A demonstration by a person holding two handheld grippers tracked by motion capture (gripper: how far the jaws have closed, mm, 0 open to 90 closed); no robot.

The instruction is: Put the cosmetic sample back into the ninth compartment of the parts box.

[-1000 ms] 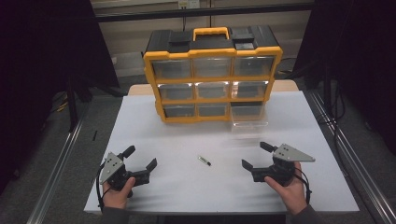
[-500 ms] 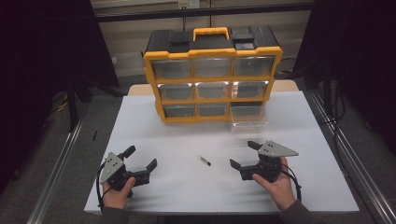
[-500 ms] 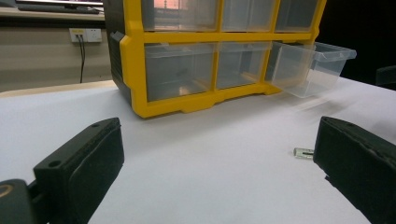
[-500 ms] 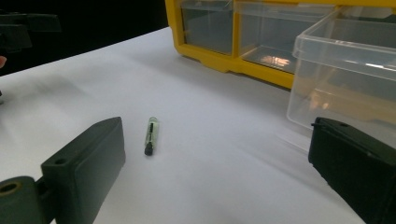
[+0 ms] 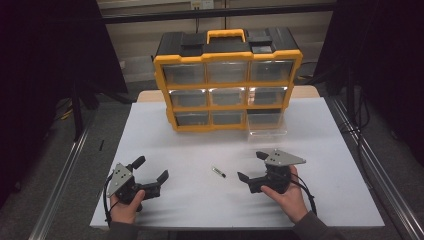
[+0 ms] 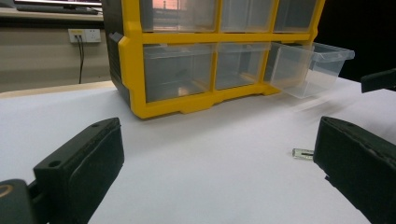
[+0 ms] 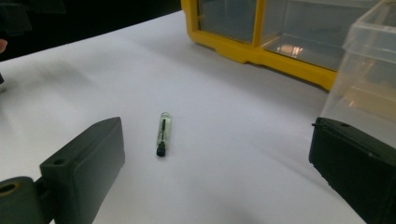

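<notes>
In the high view a small clear vial with a dark cap lies alone on the white table, between the two grippers and nearer the right gripper, whose jaws stand wide apart and point toward it without touching it. The left gripper rests near the front edge on the other side, jaws likewise spread and holding nothing. Behind them stands a yellow drawer organizer, and its bottom-right clear drawer is pulled out onto the table, so a place to put the vial appears ready while the pick itself is not yet made. In the left gripper view the vial lies on its side, partly hidden behind the right-hand jaw, with the organizer and the drawer beyond; the drawer looks empty from this angle. In the right gripper view the vial lies flat on the table, ahead of the open jaws and closer to the left-hand one, cap end toward the camera, with the drawer at the right edge. Judged from this, the work is at its start: the drawer is open, but the grasp, the carry, the drop into the drawer and probably the closing of it are all left.
</notes>
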